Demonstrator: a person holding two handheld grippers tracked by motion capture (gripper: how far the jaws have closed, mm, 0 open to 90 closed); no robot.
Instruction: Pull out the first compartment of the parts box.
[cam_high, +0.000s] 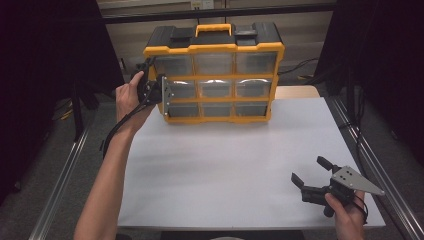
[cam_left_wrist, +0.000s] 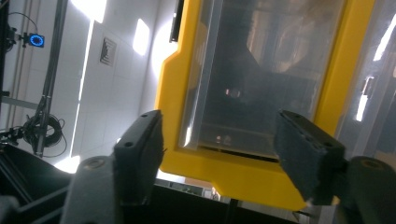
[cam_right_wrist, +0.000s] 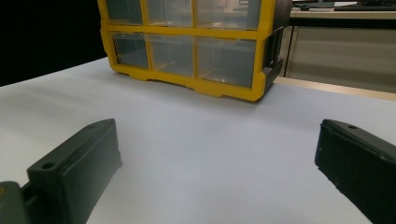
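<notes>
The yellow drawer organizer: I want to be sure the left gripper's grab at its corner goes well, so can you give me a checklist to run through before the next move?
1. Left gripper lined up on the yellow drawer organizer: ok, its upper-left corner sits between the jaws.
2. Pads pressing on the yellow frame: not ok, gaps show on both sides in the left gripper view.
3. Clear drawer shut in its slot: ok, it looks flush with the frame.
4. Organizer standing upright on the white table: ok.
5. Right gripper out of the way: ok, open, low over the table's near right corner.
6. Drawer contents: cannot tell, the fronts are too cloudy.
</notes>
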